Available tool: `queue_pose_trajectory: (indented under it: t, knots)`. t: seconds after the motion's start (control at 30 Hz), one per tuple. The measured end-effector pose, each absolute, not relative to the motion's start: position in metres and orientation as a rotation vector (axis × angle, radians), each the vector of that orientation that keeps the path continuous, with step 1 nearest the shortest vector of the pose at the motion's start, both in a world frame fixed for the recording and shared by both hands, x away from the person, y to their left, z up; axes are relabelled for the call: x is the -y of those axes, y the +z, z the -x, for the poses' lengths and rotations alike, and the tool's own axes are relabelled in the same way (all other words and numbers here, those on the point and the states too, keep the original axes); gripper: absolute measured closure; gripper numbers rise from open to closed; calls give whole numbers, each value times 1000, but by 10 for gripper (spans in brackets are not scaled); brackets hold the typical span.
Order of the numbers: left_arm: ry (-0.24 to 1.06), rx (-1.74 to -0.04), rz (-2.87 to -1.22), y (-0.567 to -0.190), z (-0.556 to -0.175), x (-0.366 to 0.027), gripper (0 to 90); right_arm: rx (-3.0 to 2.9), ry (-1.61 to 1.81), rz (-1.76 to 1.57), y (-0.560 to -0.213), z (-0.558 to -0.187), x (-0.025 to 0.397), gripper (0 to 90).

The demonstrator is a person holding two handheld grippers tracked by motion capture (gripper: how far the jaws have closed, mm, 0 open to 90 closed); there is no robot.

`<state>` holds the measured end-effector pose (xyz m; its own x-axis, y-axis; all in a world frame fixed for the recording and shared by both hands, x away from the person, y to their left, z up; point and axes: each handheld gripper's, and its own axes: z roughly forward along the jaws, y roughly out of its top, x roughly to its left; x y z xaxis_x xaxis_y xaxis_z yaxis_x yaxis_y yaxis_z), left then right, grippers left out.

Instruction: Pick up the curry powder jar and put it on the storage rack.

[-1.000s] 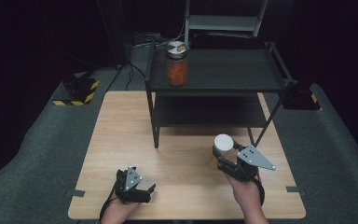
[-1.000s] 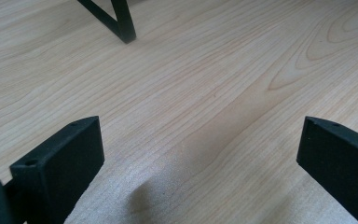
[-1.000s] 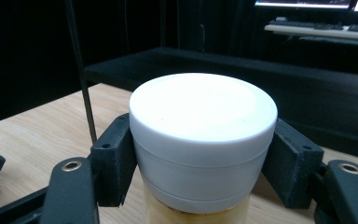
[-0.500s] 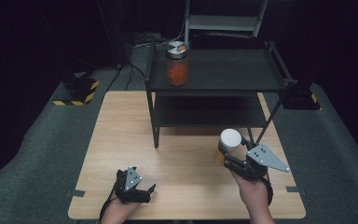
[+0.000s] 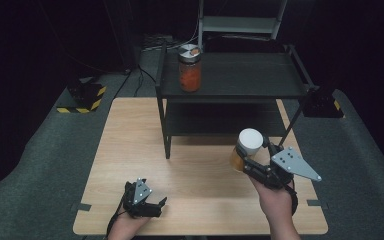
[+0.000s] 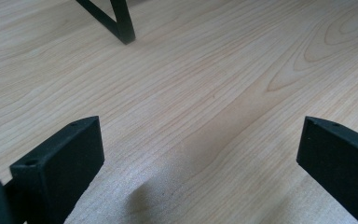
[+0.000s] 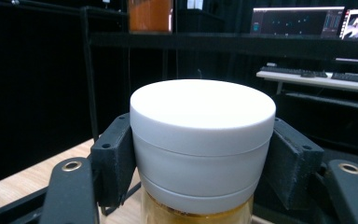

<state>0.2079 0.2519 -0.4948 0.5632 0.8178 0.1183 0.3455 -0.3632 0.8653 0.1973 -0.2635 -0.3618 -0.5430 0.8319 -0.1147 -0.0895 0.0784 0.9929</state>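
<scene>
A jar with a white lid [image 5: 248, 145] and amber contents hangs above the right part of the wooden table [image 5: 130, 140]. My right gripper [image 5: 252, 157] is shut on it, the black jaws clamped on both sides of the white lid [image 7: 203, 135]. A second jar with orange contents [image 5: 189, 68] stands on the top of the black shelf [image 5: 250, 75] at its left end. My left gripper [image 5: 147, 204] rests low at the table's front left, open, with bare wood between its jaws [image 6: 200, 154].
The black shelf's front left leg [image 5: 167, 142] stands on the table, its foot [image 6: 123, 32] ahead of the left gripper. A lower shelf board [image 5: 220, 122] sits under the top. Yellow-black striped blocks [image 5: 82, 97] lie on the grey floor.
My right gripper has lifted the white-lidded jar and carried it up and to the right, closer to the shelf. The left gripper has stayed put.
</scene>
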Motion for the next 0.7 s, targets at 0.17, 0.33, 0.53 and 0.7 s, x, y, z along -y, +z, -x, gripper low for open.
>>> queue_pose_trajectory:
  t: [0.17,0.33,0.53,0.7]
  knots:
    - [699,-937,-1945,-495,-208,-252,8,-1588,1572,-737,-350,-196,261,332]
    - [695,-935,-1944,-495,-208,-253,9,-1568,1590,-728,-340,-196,260,332]
    - [686,-939,-1935,-495,-209,-254,9,-1537,1594,-706,-321,-194,255,332]
    - [685,-935,-1939,-495,-209,-254,9,-1519,1588,-697,-310,-194,252,332]
